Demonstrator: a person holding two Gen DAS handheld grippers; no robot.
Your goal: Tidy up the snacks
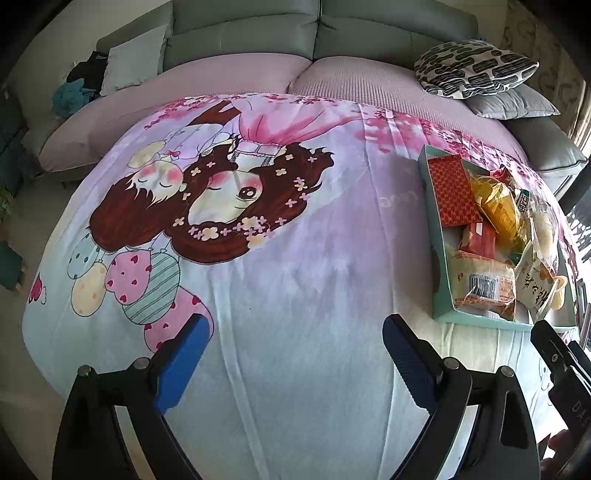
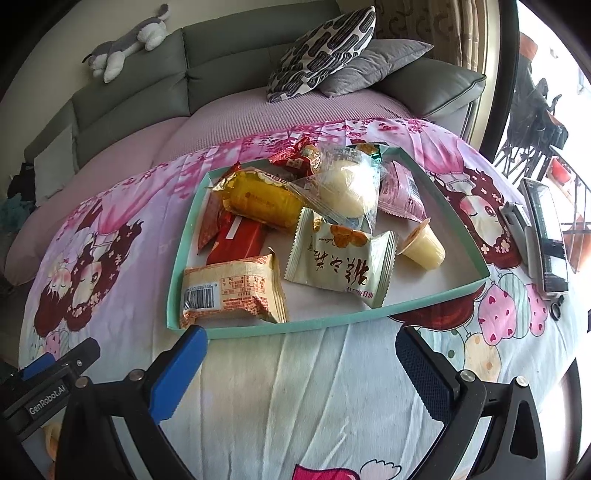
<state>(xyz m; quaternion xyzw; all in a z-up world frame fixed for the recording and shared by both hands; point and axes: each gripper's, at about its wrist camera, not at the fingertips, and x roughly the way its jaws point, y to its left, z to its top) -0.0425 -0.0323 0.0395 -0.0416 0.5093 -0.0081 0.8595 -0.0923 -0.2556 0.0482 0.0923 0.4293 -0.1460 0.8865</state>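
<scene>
A shallow teal box (image 2: pixel 177 280) sits on a cartoon-print cloth and holds several wrapped snacks: a yellow pack (image 2: pixel 258 201), a clear-wrapped bun (image 2: pixel 349 188), a red pack (image 2: pixel 236 240), a barcode-labelled pastry (image 2: pixel 232 295), a cream sachet (image 2: pixel 340 266), a pink pack (image 2: pixel 400 192) and a jelly cup (image 2: pixel 423 245). The box also shows at the right in the left wrist view (image 1: pixel 430 206). My right gripper (image 2: pixel 301 347) is open and empty just in front of the box. My left gripper (image 1: pixel 295 338) is open and empty over bare cloth, left of the box.
A phone (image 2: pixel 546 236) on a stand lies right of the box. A sofa (image 1: pixel 243 33) with patterned (image 2: pixel 321 55) and grey cushions (image 2: pixel 373 62) runs behind the table. A plush toy (image 2: pixel 125 44) lies on the sofa back.
</scene>
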